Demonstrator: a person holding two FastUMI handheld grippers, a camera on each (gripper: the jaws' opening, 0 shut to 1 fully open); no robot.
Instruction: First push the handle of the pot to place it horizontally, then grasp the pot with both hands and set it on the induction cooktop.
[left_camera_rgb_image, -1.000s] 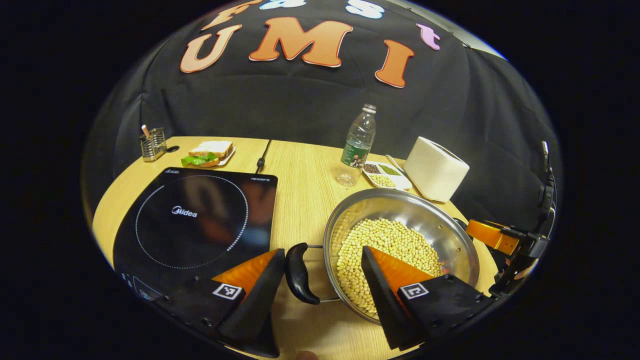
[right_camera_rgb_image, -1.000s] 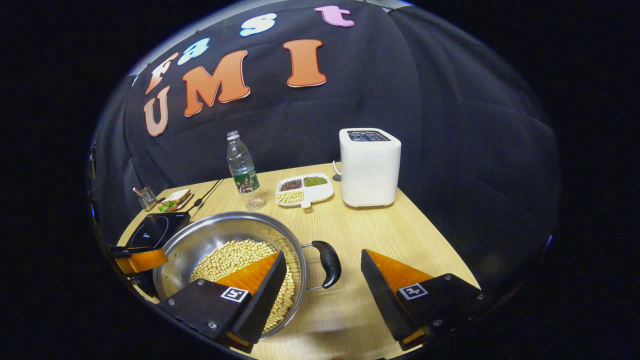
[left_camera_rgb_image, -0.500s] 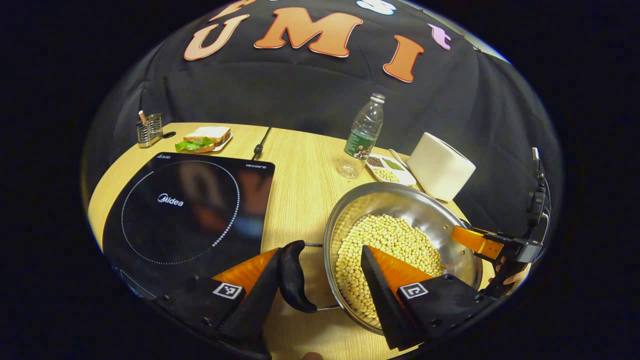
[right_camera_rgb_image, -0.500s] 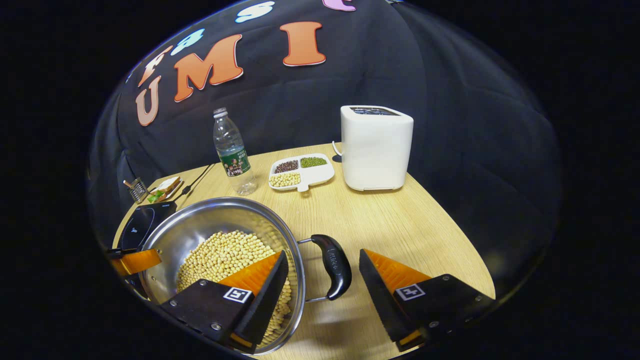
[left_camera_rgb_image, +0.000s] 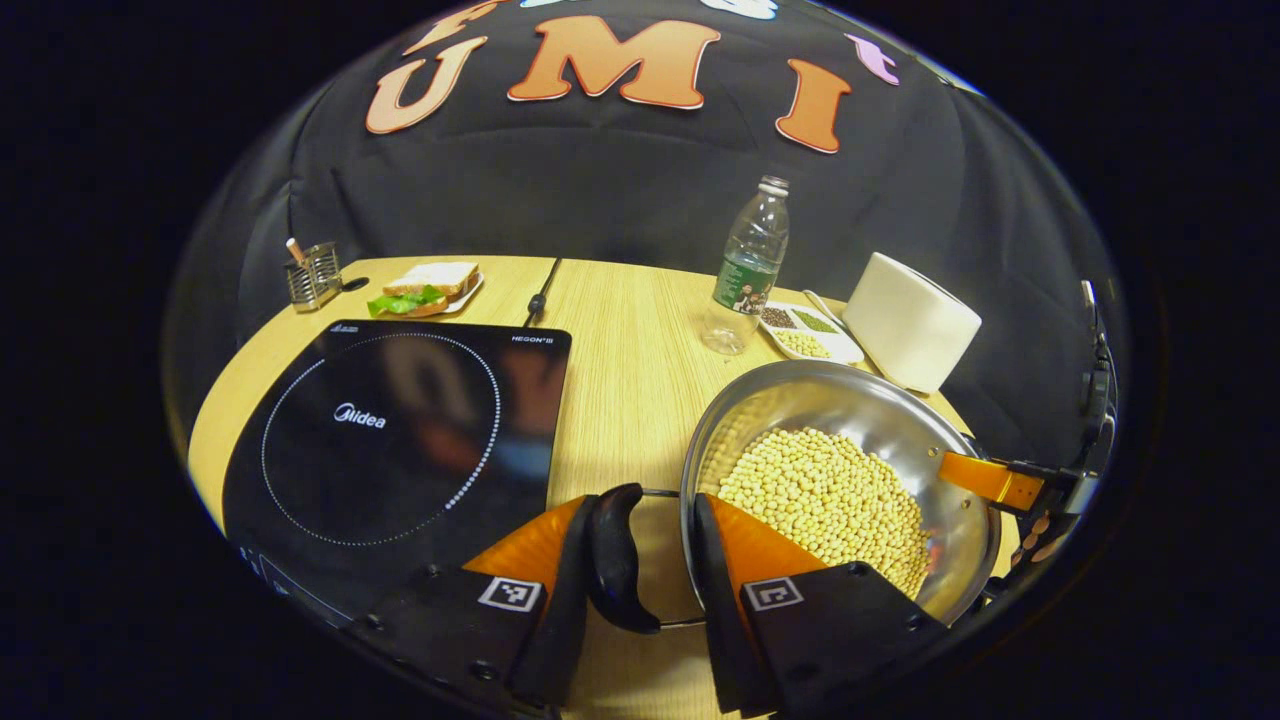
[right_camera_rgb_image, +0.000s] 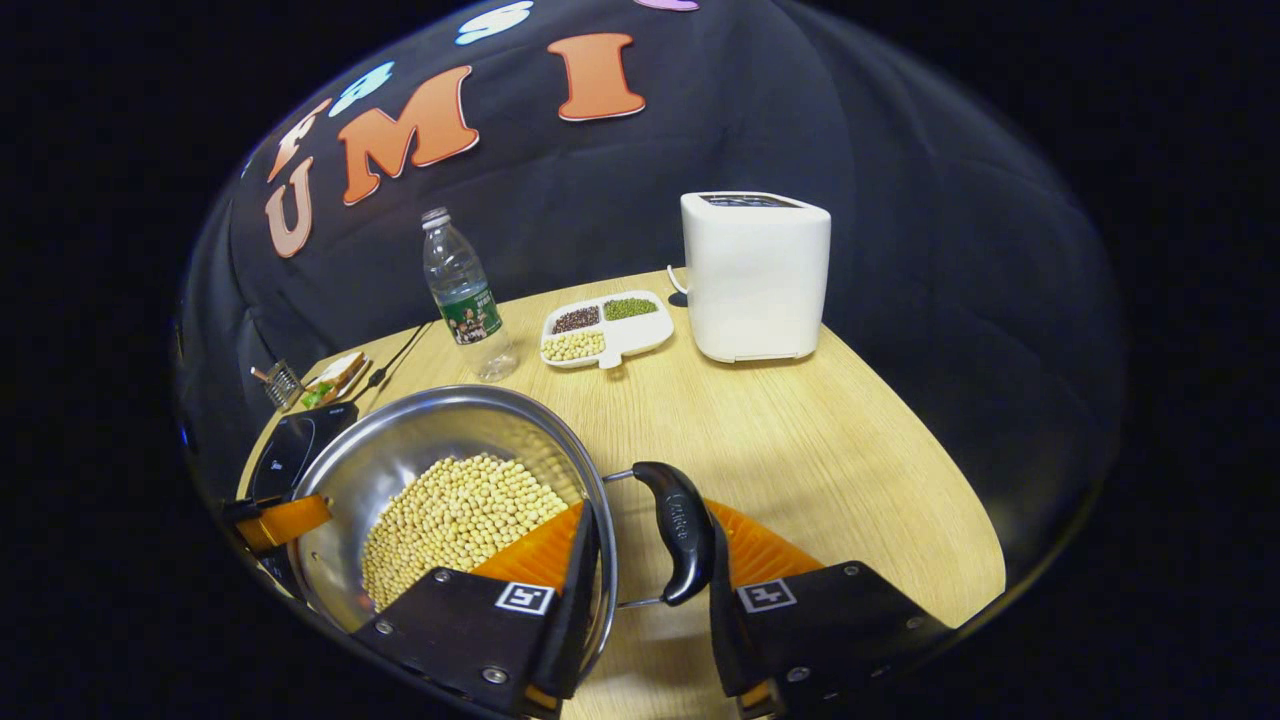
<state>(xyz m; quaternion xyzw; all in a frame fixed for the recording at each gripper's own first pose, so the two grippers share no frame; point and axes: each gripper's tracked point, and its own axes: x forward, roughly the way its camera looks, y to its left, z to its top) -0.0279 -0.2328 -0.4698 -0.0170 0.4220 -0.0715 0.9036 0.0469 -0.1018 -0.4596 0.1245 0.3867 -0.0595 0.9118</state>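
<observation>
- On the wooden surface (left_camera_rgb_image: 620, 340), the steel pot (left_camera_rgb_image: 850, 420) full of soybeans (left_camera_rgb_image: 820, 495) is sitting to the right of the black induction cooktop (left_camera_rgb_image: 400, 440), not on it yet.
- Around the pot's left handle (left_camera_rgb_image: 618, 560), the left gripper (left_camera_rgb_image: 640, 590) is sitting with its fingers nearly closed; one finger is outside the black grip and the other is over the rim, among the beans.
- Around the right handle (right_camera_rgb_image: 680, 530), the right gripper (right_camera_rgb_image: 650, 580) is doing the same thing, one finger in the beans and one outside the grip.
- I cannot tell if either pair of fingers is really pressing on its handle.
- Lifting could be going wrong if one side is rising faster, because the pot would be tipping and beans would be spilling.
- A loose hold could be letting a handle slip, since the grips look smooth and the pot looks heavy.
- The water bottle (left_camera_rgb_image: 748, 270), the bean tray (left_camera_rgb_image: 810, 335) and the white toaster (left_camera_rgb_image: 915, 320) are standing near behind the pot.
- The fingertips are hiding behind the handles and rim, and the near edge of the pot is cut off.
</observation>
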